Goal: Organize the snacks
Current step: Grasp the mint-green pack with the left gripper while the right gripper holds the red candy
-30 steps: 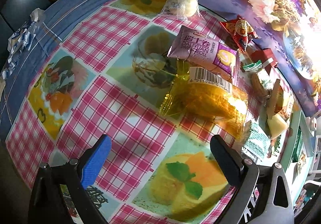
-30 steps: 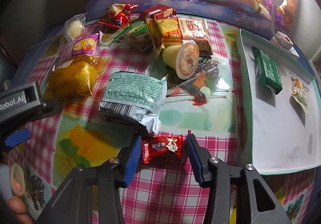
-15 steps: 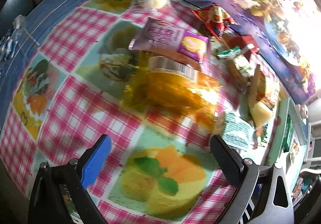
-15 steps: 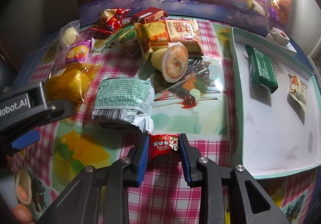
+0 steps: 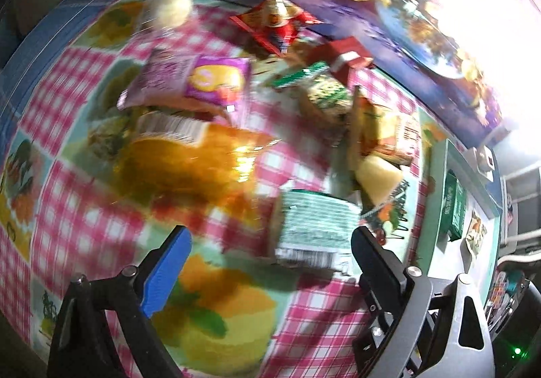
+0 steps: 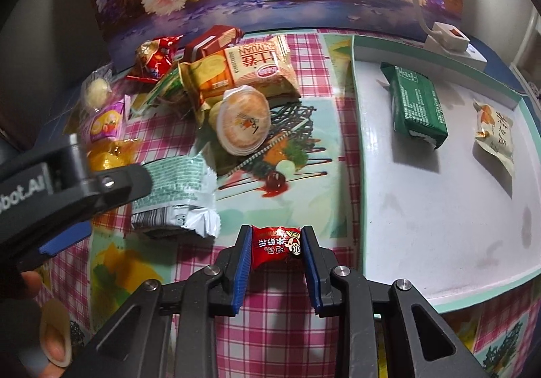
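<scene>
My right gripper (image 6: pixel 276 230) is shut on a small red candy (image 6: pixel 275 242), held just above the checked tablecloth, left of the teal-rimmed white tray (image 6: pixel 358 141). The tray holds a dark green packet (image 6: pixel 417 107) and a small cream packet (image 6: pixel 495 131). In the blurred left wrist view, my left gripper (image 5: pixel 270 236) has its jaws wide and closing. The green-and-white packet (image 5: pixel 318 229) lies just ahead of them, nearer the black right finger, with no pad pressing on it. In the right wrist view, one of the left gripper's fingers (image 6: pixel 128 178) hangs over that packet (image 6: pixel 175 185).
A heap of snacks lies behind: a yellow packet (image 5: pixel 189 168), a purple roll packet (image 5: pixel 189 80), a jelly cup (image 6: pixel 241 120), an orange roll packet (image 6: pixel 247 70), a red bag (image 6: pixel 155 56). A flowered board and a white lamp base (image 6: pixel 449 39) stand at the back. A person's hand (image 6: pixel 50 337) shows at the bottom left.
My right gripper closed on the red candy and shifted with it. My left gripper swept right across the cloth, from in front of the yellow packet to the green-and-white packet.
</scene>
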`<state>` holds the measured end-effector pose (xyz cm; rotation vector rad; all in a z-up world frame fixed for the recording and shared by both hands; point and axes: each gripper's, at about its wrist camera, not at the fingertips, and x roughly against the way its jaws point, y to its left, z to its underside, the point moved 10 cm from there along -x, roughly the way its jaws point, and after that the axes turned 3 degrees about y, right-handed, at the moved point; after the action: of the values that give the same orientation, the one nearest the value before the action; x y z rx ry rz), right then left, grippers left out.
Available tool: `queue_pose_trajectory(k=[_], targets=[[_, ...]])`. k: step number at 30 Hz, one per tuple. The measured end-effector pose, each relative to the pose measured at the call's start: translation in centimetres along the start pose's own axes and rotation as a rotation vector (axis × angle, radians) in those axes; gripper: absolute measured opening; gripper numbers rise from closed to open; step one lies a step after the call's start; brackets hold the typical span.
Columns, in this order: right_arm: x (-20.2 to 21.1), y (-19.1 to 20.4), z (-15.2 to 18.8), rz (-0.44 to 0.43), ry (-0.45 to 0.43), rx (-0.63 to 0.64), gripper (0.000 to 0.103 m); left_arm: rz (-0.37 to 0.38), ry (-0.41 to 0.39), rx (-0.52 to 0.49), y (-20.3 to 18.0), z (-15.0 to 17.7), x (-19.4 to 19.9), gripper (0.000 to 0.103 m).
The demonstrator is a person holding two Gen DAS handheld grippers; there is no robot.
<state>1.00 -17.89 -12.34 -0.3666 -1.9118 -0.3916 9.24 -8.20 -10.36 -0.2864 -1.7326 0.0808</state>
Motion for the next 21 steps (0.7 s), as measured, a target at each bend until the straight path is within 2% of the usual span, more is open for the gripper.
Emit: queue_pose_trajectory(k=[4, 7, 9, 16, 21], targets=[[0.0, -0.4, 0.0, -0.007, 0.0, -0.015, 0.031, 0.01, 0.001, -0.036, -2.7, -0.1, -0.9, 0.094], [0.0, -0.6, -0.1, -0.009, 0.0, -0.016, 0.031, 0.008, 0.005, -0.059, -3.3, -0.1, -1.9, 0.093], [0.2, -0.7, 0.0, -0.007, -0.002, -0.014, 0.031, 0.004, 0.009, -0.071, -4.3, -0.1, -2.4, 0.083], [0.3, -0.8, 0.1, -0.015, -0.004, -0.023, 0.031, -0.02, 0.037, -0.082, -6.0, 0.5, -3.9, 0.077], [0.2, -0.7, 0.1, -0.015, 0.003, -0.018, 0.031, -0.043, 0.026, -0.051, -6.3, 0.1, -4.0, 0.064]])
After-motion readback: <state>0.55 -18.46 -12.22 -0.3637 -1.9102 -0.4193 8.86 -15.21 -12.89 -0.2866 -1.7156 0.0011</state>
